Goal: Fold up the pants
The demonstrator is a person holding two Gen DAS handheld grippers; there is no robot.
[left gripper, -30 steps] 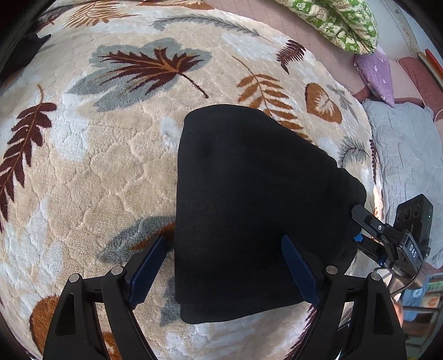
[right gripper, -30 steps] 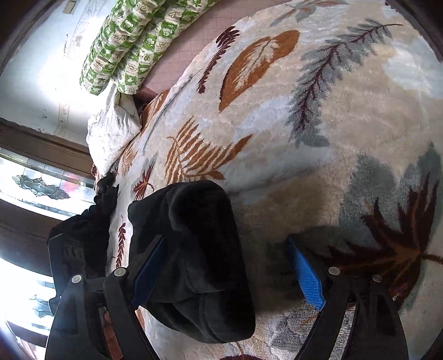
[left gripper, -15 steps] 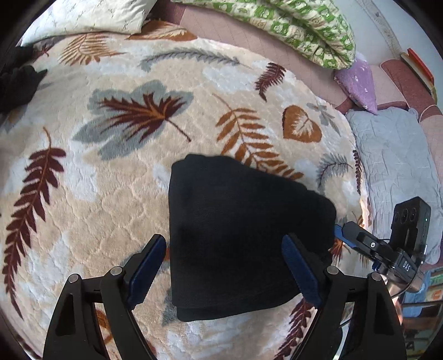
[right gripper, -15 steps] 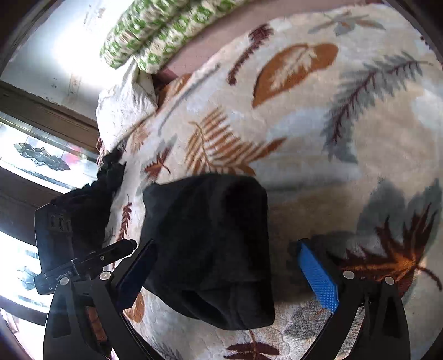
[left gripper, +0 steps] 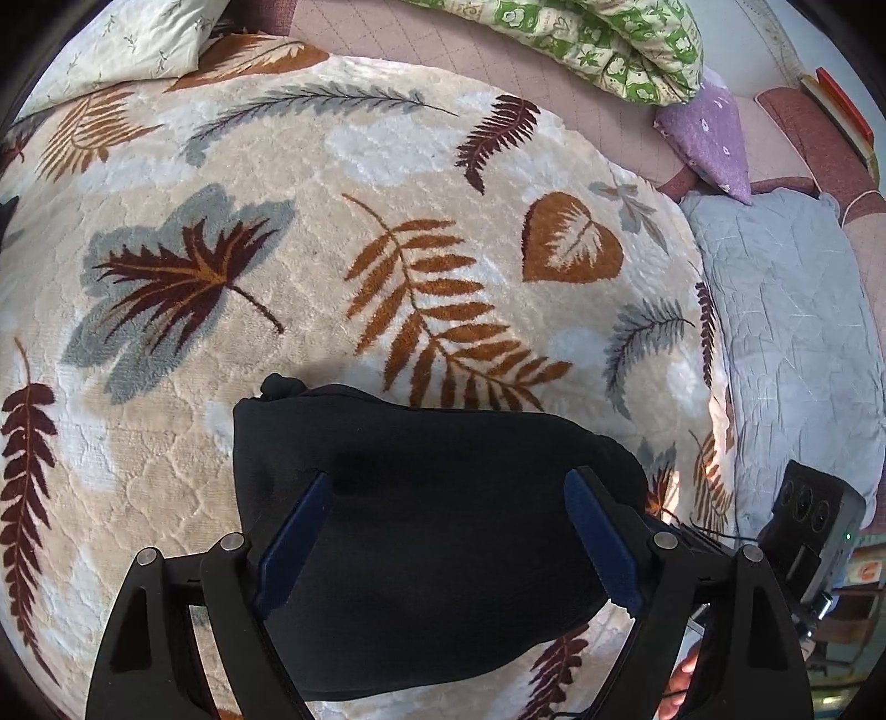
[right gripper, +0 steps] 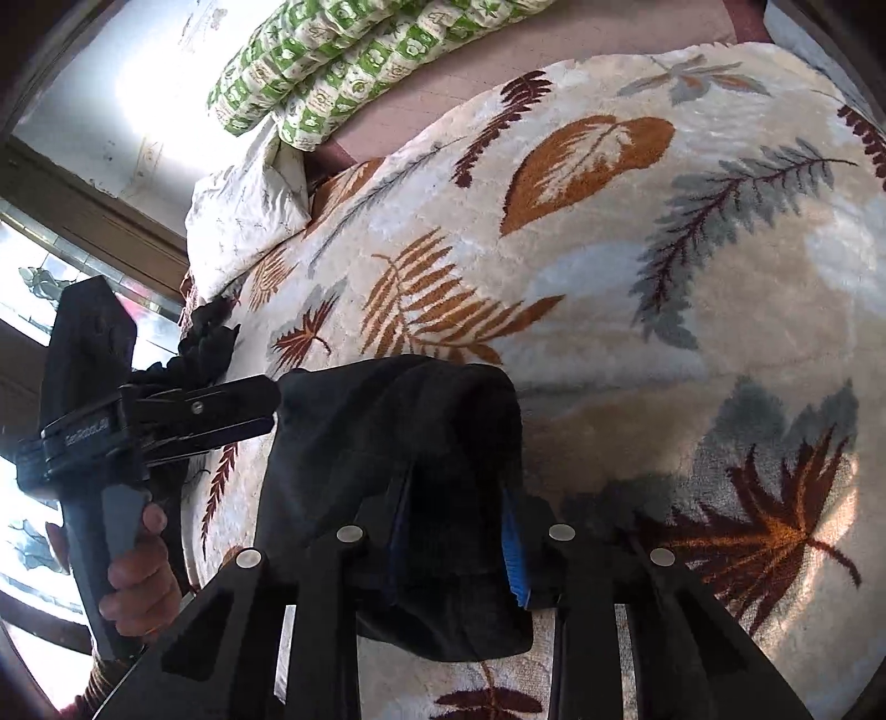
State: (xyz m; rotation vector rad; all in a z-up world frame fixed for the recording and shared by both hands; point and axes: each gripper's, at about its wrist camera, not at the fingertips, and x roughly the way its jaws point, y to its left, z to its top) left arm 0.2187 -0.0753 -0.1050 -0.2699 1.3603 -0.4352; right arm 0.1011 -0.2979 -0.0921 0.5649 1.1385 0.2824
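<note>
The black pants (left gripper: 443, 443) lie folded into a thick bundle on the leaf-patterned blanket (left gripper: 277, 166). My left gripper (left gripper: 448, 476) hangs open just above them, its blue pads wide apart over the cloth and gripping nothing. In the right wrist view the pants (right gripper: 387, 410) bunch up between the jaws of my right gripper (right gripper: 457, 490). Those jaws are closing and the pads pinch the near fold. The left gripper (right gripper: 249, 404) shows side-on at the bundle's left edge, held by a hand (right gripper: 138, 581).
A green patterned quilt (left gripper: 581, 50) and a white pillow (left gripper: 122, 50) lie at the far edge of the bed. A purple pillow (left gripper: 714, 133) and grey quilt (left gripper: 792, 332) sit to the right. Another dark garment (right gripper: 205, 343) lies near the window side.
The right jaws have closed from wide open onto the near fold of the pants. The left gripper has drawn back and up, so more blanket shows; it stays open.
</note>
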